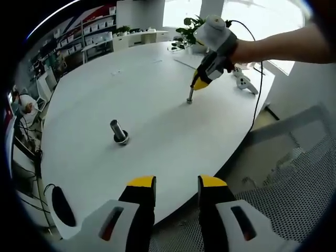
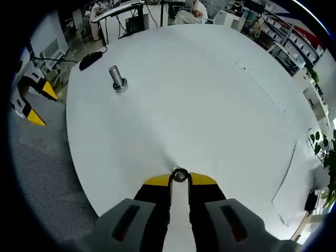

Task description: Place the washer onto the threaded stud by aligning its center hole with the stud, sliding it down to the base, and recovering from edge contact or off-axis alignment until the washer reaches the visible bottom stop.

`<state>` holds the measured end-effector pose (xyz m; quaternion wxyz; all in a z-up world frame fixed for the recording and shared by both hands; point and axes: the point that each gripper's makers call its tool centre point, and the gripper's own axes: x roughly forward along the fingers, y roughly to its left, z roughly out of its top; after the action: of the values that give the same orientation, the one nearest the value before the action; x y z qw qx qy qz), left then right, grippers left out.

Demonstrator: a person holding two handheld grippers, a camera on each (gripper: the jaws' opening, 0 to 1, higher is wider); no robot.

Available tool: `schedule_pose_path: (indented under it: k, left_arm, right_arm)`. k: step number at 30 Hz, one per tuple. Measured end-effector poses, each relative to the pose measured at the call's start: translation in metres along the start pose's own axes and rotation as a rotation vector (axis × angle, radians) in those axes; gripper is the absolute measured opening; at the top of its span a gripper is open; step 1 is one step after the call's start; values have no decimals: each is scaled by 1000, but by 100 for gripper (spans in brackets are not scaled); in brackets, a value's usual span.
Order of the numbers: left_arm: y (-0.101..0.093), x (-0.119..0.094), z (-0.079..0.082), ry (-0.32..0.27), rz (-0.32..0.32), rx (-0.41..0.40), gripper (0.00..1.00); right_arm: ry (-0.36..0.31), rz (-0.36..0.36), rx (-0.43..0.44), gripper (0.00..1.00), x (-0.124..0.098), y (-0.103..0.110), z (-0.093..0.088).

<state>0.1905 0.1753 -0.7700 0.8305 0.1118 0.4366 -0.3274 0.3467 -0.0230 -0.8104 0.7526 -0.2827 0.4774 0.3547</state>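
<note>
The right tool is clamped on the small metal ring washer; the left tool is apart. The grey threaded metal stud, upper left on the white round counter, is still bare, so placing remains.

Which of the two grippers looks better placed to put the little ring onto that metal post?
The right hand-held gripper: it already pinches the washer. The left hand-held gripper is open and empty, off the table's edge. The threaded stud stands uncovered.

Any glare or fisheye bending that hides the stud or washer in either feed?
Left gripper view: bright windows blow out the top, table edge curves, threaded stud stays sharp with a soft shadow. Right gripper view: even light, no glare on the table; washer crisp at the right gripper tips.
</note>
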Motion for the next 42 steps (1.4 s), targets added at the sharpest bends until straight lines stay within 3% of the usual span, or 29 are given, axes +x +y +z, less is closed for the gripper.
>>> schedule_pose_path:
  k: [19,42]
  left_arm:
    - [-2,2,-3,17,-7,3,30]
    - [2,2,-5,23,9,-9,30]
  right_arm:
    - [97,44,-3,13,33,7,-15]
    - [100,64,47,14,40,10,-20]
